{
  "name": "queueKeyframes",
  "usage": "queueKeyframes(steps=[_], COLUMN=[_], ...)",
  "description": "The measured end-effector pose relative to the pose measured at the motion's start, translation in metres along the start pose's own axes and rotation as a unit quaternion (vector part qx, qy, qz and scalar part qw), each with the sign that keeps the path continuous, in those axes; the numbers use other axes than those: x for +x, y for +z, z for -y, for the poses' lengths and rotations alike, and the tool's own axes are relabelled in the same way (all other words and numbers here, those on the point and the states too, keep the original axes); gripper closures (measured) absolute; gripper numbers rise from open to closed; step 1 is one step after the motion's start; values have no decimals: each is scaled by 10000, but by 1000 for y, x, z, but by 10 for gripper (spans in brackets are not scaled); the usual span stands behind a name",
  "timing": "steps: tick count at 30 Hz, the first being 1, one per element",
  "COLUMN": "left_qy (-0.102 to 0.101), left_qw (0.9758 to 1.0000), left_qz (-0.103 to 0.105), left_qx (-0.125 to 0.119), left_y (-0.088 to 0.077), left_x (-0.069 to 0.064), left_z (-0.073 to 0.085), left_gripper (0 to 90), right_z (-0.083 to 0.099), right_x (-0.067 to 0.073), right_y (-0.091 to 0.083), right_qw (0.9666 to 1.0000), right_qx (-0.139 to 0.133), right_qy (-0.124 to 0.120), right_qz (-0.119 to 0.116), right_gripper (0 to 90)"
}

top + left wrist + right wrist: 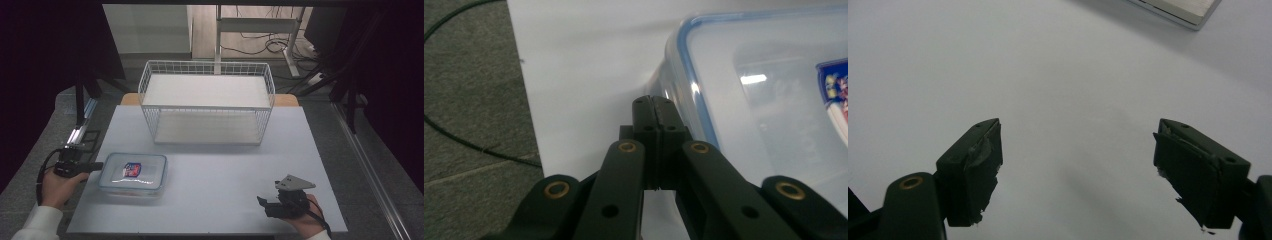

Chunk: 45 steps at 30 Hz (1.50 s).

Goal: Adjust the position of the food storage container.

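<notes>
Where counter (210, 195) meets its front-left corner: clear lidded container (133, 173) with blue seal, label visible inside. Left gripper (97, 165) at container's left side, jaws pressed together, tips just beside the lid rim, contact unclear. Right gripper (266, 206) near front-right corner, jaws spread wide over bare counter. White wire basket (207, 102) along back edge.

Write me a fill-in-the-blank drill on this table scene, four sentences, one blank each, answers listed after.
1. The left gripper has its fingers ____ beside the container.
2. The right gripper has its fingers ____ over bare table.
3. The container's lid has a ____ rim.
4. The wire rack stands at the ____ side of the table from the person.

Answers: shut; open; blue; far
</notes>
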State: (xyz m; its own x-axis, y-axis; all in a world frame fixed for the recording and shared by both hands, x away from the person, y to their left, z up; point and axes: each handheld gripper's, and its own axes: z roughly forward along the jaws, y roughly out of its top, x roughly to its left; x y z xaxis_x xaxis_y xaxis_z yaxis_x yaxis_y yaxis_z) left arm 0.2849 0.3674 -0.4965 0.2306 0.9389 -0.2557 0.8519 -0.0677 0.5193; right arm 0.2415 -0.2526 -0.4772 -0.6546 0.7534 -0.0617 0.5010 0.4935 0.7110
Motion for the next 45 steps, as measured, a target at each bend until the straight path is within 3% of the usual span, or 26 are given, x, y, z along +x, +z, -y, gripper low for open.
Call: queueKeyframes(steps=[7,10,17,24,25,26,32,45], left_qy=[39,53,213,492,492,606,885,1079], left_qw=[9999,9999,9996,9981,9981,9972,9936,9896], left_qz=[-78,40,106,288,288,330,546,818], left_qx=[110,94,148,248,248,283,441,483], left_y=[2,3,7,20,20,25,37,48], left_x=[-4,-8,-24,-57,-57,-68,-96,-125], left_z=[4,6,6,2,2,0,-4,-6], left_gripper=[899,899,899,898,897,898,897,897], right_z=[0,0,0,0,0,0,0,0], right_x=[1,1,1,1,1,0,-1,0], right_y=[0,1,0,1,1,0,-1,1], right_qw=[10000,10000,10000,10000,10000,10000,10000,10000], right_qx=[1,16,-7,-4,-6,-10,-33,3], right_qy=[-13,-10,-12,-42,-36,-35,-27,-68], right_qz=[11,10,18,16,17,13,17,3], right_gripper=[195,195,193,190,190,190,188,187])
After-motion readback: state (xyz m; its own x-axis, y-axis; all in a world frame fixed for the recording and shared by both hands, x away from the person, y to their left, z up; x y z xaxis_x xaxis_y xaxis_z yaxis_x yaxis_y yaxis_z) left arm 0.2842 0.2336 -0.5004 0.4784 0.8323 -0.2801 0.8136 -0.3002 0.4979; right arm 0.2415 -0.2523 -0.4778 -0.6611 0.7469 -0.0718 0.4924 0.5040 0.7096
